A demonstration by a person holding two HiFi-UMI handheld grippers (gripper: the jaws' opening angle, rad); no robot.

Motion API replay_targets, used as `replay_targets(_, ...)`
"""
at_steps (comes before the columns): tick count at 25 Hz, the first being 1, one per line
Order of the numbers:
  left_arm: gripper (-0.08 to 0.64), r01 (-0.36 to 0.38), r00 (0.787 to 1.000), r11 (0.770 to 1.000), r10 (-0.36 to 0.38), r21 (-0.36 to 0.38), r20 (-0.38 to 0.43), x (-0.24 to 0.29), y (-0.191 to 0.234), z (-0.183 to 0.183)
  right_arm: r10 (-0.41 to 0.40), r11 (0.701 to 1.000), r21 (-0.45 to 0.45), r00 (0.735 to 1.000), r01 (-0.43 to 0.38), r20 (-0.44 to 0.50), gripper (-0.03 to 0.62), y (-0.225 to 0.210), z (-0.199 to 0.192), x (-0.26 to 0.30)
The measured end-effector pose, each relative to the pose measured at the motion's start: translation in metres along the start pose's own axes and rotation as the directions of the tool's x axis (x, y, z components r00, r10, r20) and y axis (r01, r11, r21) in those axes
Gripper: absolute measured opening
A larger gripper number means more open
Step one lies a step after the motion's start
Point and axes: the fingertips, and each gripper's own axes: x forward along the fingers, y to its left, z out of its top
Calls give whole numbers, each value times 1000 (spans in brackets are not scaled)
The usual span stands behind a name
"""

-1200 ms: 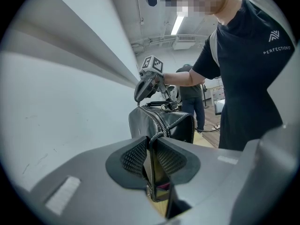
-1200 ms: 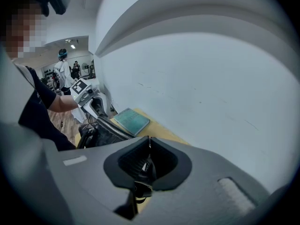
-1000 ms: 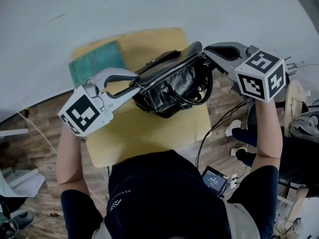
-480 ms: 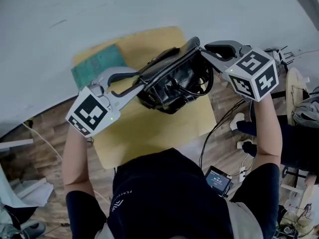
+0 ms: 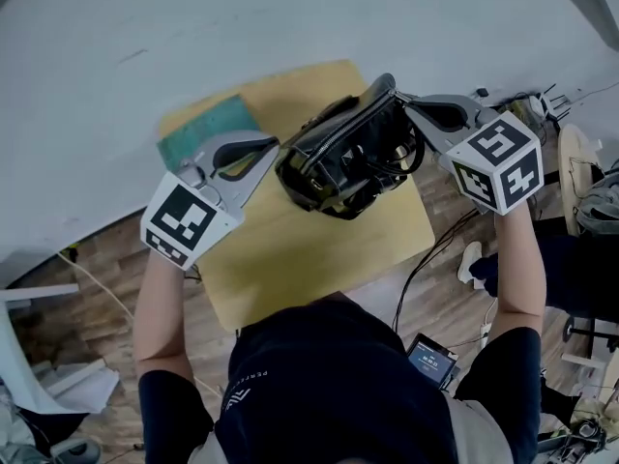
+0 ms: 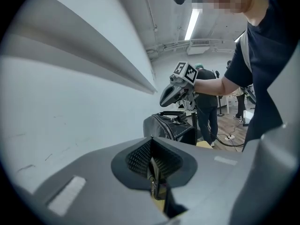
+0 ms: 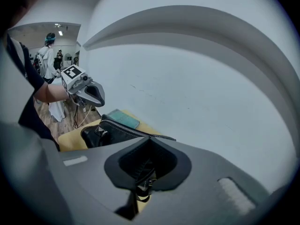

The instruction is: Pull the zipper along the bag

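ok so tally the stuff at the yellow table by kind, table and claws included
black bag: 1
green mat: 1
yellow table: 1
claws: 2 (left claw, right claw)
total: 5

The light is bright and even. A long ceiling lamp (image 6: 191, 25) glows white high above the black handbag (image 6: 171, 128). The handbag's leather shines, and a soft shadow lies just beside it on the yellow table (image 5: 290, 259). Both gripper views bend round, with dark corners.
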Motion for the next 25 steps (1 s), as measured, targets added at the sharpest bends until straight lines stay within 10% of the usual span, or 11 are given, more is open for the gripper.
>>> replay_targets(25,18,-215,977,951,208,-222,-55,-18,19,11,-318,927,292,905,235,281,2,29,6,-60)
